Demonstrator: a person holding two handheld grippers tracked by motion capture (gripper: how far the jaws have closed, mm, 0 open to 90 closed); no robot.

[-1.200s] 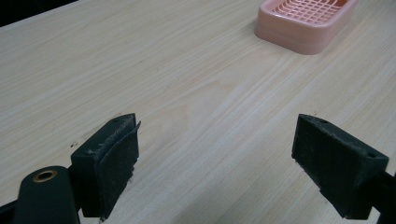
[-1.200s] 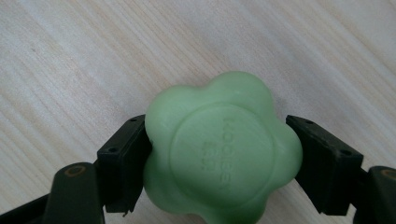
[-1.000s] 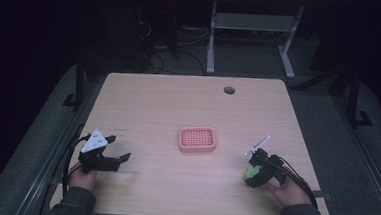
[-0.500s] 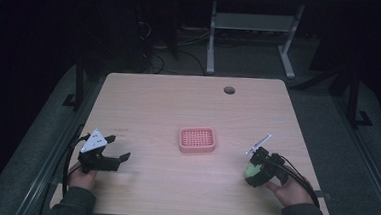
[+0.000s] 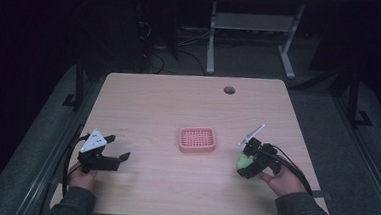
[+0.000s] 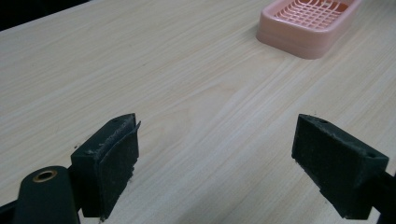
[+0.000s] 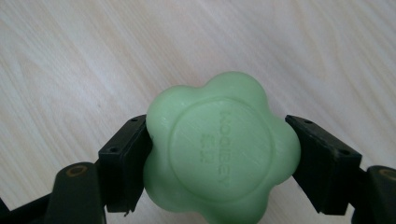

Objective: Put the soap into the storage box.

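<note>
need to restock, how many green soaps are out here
1: the flower-shaped green soap is clamped between the right gripper fingers, right of the pink soap dish, which looks bare.

Tongs [image 6: 217, 163]: two black jaws rise from the bottom edge, standing wide apart with bare wood between them.
Pads [image 6: 112, 163]: dark, rough and worn at the edges.
Worktop [image 6: 154, 70]: pale wood grain beneath the jaws.
Tray [image 6: 308, 23]: pink, slotted, at upper right, well apart from the jaws.
</note>
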